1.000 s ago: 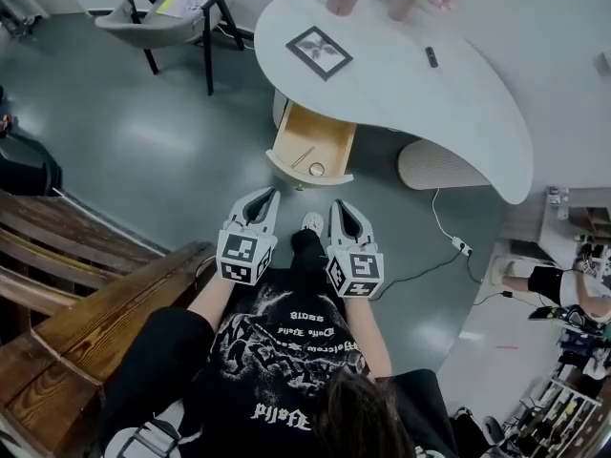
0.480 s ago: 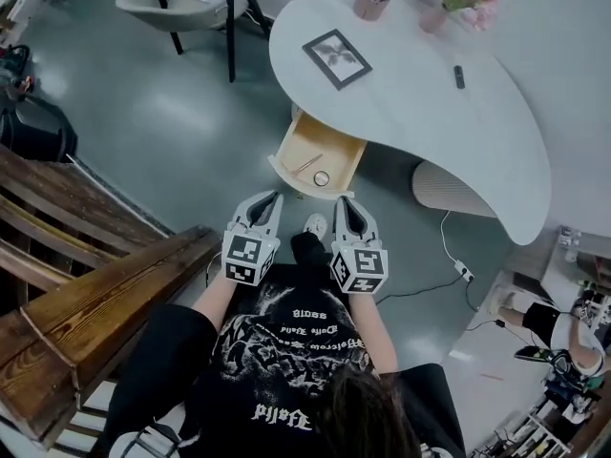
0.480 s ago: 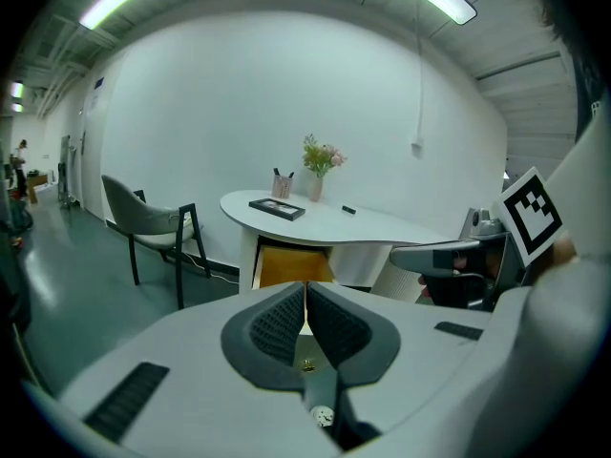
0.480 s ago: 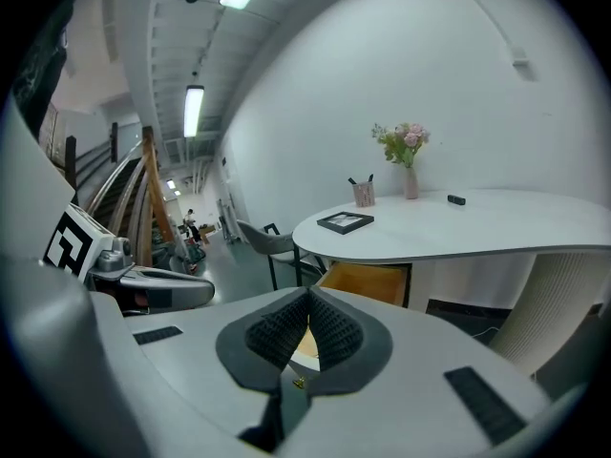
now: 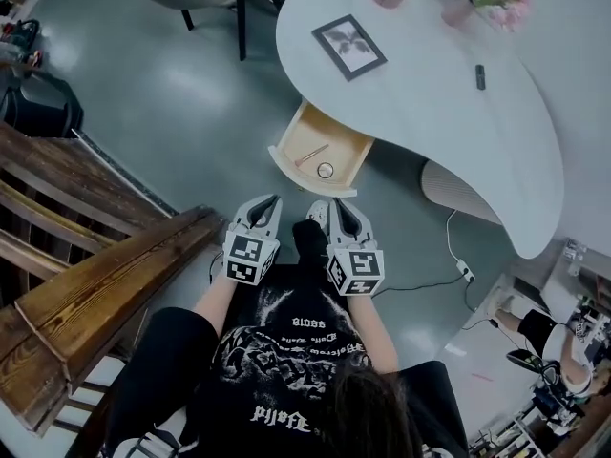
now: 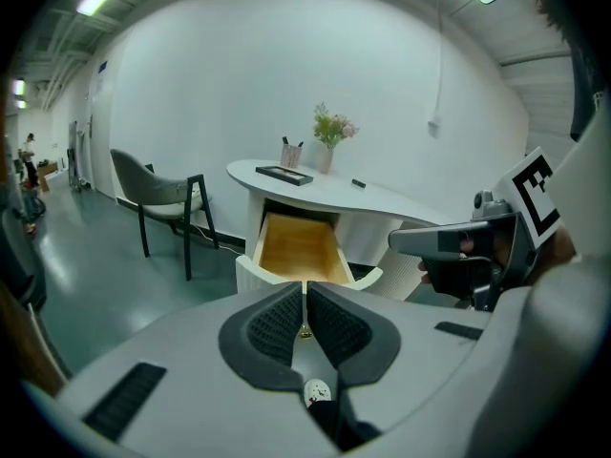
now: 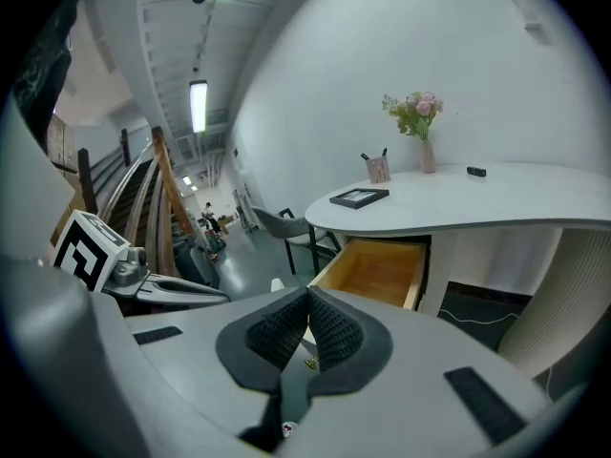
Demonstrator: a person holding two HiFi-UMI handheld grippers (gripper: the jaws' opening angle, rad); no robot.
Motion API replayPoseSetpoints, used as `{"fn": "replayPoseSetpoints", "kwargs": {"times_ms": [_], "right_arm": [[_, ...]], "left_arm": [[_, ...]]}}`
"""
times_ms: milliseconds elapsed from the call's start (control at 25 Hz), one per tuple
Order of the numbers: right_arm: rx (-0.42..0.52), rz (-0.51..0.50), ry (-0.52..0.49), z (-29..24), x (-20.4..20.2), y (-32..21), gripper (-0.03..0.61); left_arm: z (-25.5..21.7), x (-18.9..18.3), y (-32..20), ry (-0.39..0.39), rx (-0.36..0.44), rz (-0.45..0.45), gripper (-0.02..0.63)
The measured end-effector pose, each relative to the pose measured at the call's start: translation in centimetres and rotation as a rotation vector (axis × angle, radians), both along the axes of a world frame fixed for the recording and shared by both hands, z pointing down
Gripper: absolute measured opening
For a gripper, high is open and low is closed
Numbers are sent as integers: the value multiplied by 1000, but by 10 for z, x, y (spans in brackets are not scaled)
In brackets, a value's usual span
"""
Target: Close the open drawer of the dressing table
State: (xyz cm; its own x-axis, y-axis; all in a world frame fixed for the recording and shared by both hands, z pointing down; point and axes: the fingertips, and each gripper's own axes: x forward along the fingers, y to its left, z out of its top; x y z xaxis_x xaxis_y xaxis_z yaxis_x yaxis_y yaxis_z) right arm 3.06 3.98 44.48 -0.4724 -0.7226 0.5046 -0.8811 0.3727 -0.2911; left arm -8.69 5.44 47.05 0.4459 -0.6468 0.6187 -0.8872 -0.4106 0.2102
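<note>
Low in the middle of the frame, the left gripper (image 5: pixel 268 202) and the right gripper (image 5: pixel 341 205) are held side by side, each with its jaws pressed together on nothing. Just above them, the open drawer (image 5: pixel 340 145) is seen pulled out from the white dressing table (image 5: pixel 430 84) at the upper right

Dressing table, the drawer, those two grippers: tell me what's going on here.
A person stands facing the dressing table with a two-jaw gripper in each hand. The left gripper and the right gripper are both shut and empty, held side by side in front of the body, short of the drawer. The drawer is pulled out, with a few small things in it. Neither gripper touches it, so the closing has not yet begun.
</note>
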Motion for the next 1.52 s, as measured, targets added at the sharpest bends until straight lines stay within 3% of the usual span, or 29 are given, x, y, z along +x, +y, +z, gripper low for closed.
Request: {"fn": "replayPoseSetpoints", "kwargs": {"times_ms": [680,1000,1200,1520], "right_arm": [[-134,111,-12,64,-3,32,26],[-180,149,5,96,9,49,26],[-190,165,10,108,17,50,26],[-224,119,5,133,11,55,26]], "left_arm": [[81,22,8,-18,-133,113,26],[122,29,0,-21,-190,94,29],[138,40,3,-11,-218,108,101],[165,49,-5,-17,-224,78,163]]}}
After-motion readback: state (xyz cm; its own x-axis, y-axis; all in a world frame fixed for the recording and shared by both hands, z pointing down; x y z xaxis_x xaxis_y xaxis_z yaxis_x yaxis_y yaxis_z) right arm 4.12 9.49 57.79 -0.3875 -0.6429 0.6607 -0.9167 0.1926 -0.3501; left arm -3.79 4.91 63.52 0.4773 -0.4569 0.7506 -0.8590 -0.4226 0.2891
